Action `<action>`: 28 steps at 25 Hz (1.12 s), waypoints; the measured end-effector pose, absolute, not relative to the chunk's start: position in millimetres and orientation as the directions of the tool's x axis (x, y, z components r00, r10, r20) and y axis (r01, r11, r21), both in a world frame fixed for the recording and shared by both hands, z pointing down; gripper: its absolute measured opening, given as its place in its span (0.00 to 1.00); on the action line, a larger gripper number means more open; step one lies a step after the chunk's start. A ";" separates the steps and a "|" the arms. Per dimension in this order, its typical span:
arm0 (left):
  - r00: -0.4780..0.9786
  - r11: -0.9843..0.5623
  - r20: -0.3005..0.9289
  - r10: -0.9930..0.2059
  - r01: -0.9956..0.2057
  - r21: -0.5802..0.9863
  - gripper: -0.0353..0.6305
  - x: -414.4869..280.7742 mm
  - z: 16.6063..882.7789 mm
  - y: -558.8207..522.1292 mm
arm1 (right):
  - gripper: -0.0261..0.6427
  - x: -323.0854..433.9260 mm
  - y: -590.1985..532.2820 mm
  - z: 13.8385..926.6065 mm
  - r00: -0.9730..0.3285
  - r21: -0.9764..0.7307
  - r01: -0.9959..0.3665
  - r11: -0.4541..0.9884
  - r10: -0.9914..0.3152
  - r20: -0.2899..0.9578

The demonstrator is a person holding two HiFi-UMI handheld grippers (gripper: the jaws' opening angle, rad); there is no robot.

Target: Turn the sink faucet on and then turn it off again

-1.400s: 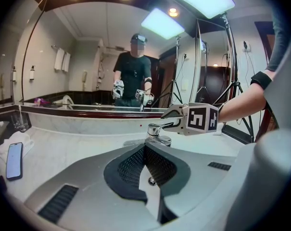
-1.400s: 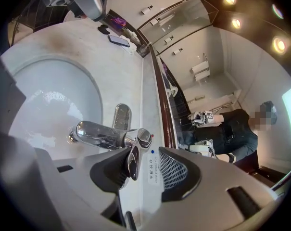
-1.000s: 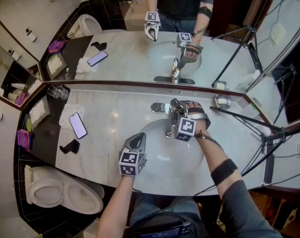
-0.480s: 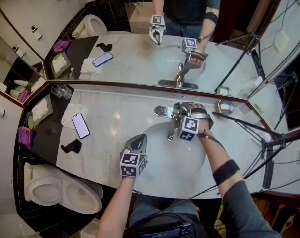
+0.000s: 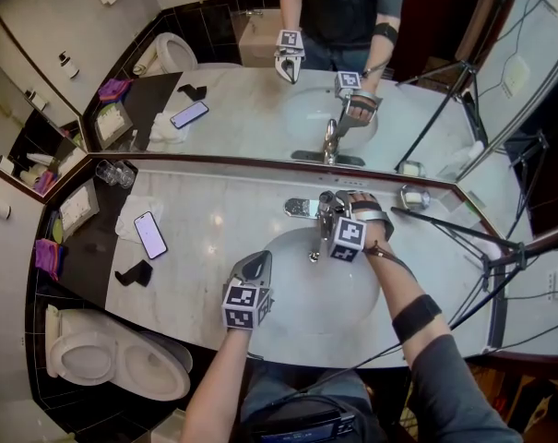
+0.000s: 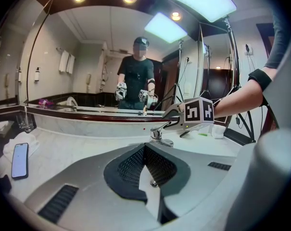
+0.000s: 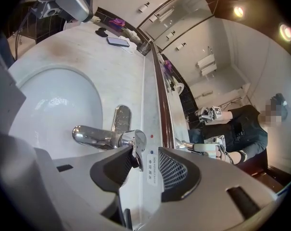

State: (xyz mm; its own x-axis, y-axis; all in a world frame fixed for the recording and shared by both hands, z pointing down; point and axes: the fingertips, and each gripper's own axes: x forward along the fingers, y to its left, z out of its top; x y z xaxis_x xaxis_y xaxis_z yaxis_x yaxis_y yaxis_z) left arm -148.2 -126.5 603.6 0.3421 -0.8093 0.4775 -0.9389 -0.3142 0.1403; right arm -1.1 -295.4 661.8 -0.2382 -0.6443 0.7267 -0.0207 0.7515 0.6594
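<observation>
The chrome faucet (image 5: 319, 214) stands at the back of the white sink basin (image 5: 297, 289); no water shows at its spout. My right gripper (image 5: 332, 203) is at the faucet's top. In the right gripper view the lever (image 7: 134, 147) sits between the jaws of the right gripper (image 7: 144, 165), against the left pad (image 7: 117, 165), with a gap to the right pad, so the gripper is open. My left gripper (image 5: 256, 260) hovers over the basin's front left, shut and holding nothing. From the left gripper view, the left gripper (image 6: 144, 150) points at the faucet (image 6: 159, 134).
A phone (image 5: 150, 234) lies on a white cloth on the marble counter at left, near a small black object (image 5: 131, 272) and glasses (image 5: 112, 172). A metal dish (image 5: 413, 195) and a tripod leg (image 5: 445, 221) are right of the faucet. The mirror runs behind. A toilet (image 5: 94, 358) stands at lower left.
Only the head view has shifted a little. Both grippers stay where they were, the right one at the faucet.
</observation>
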 end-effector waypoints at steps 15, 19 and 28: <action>0.361 -0.348 0.455 -0.814 -0.930 0.114 0.05 -151.5 578.4 -115.7 | 0.10 36.5 -238.6 588.5 -0.273 0.664 -0.303 0.684 -0.729 0.627; 0.372 -0.360 0.448 -0.813 -0.926 0.116 0.05 -149.8 570.3 -111.6 | 0.07 61.3 -219.3 576.1 -0.268 0.612 -0.454 0.647 -0.755 0.599; 0.389 -0.375 0.431 -0.814 -0.919 0.121 0.05 -148.9 557.9 -100.1 | 0.07 114.6 -166.6 559.9 -0.298 0.278 -0.813 0.511 -0.776 0.555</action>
State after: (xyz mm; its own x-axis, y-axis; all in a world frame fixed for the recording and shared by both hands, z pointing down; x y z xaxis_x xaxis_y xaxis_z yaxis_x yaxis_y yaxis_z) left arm -148.9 -100.1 557.9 0.3891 -0.8142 0.4310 -0.9190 -0.3753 0.1207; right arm 114.6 -166.6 559.9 -0.2981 -0.7765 0.5551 -0.8133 0.5111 0.2782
